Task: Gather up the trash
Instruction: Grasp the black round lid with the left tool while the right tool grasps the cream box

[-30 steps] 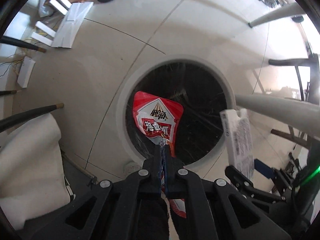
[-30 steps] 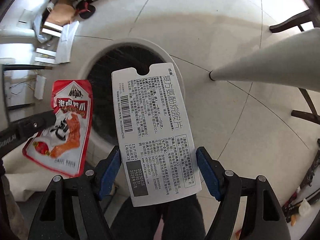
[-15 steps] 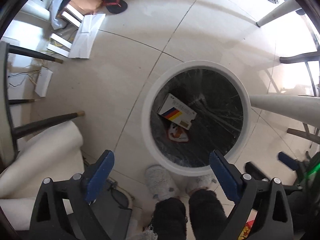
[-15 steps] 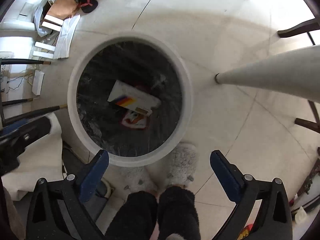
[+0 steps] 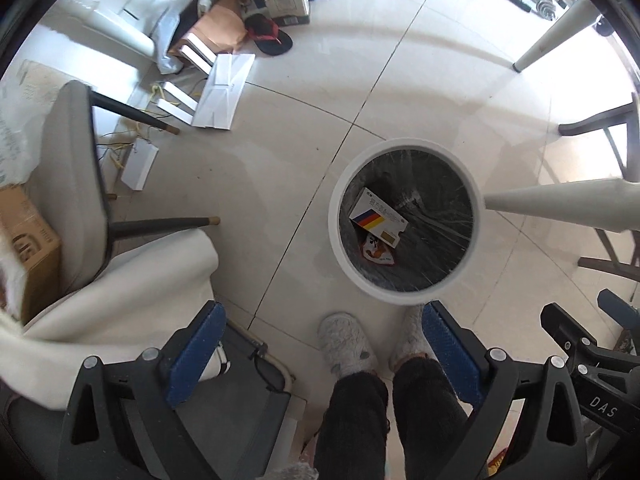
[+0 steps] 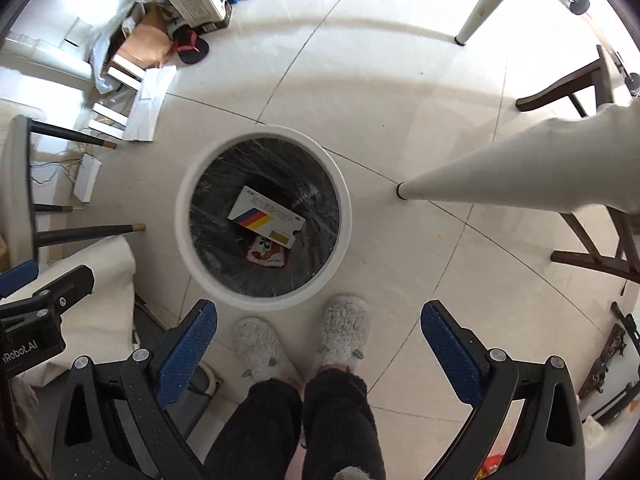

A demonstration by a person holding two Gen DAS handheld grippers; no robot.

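Left wrist view: a round white trash bin (image 5: 403, 222) lined with a black bag stands on the pale tiled floor (image 5: 280, 152), and two pieces of trash lie at its bottom. A flat white medicine box (image 5: 378, 217) with blue, red and yellow diagonal stripes and a mustard-coloured patch rests face up, tilted across the bin. A red and white snack wrapper (image 5: 376, 254) lies partly beneath the box, its lower end showing from under the box's edge.

The left gripper (image 5: 320, 354) hangs above the floor with its blue-padded jaws spread wide apart, holding nothing and touching nothing. Between the jaws stand the person's feet in fluffy grey slippers (image 5: 347, 346), just beside the bin's near rim.

Right wrist view: the same bin (image 6: 263, 222) sits nearly centred, the box (image 6: 266, 216) overlapping the wrapper (image 6: 266, 256) inside it. The right gripper (image 6: 319, 346) is likewise fully open and empty, its blue pads (image 6: 188, 350) well apart above the slippers (image 6: 342, 330). The black body of the left gripper shows at the left edge of this view.

A white desk leg (image 6: 500, 176) meets the floor just right of the bin. A grey chair (image 5: 76, 184) with dark legs stands to the left, with white boxes, cardboard and a black-and-red sandal (image 5: 268, 38) strewn on the floor behind.
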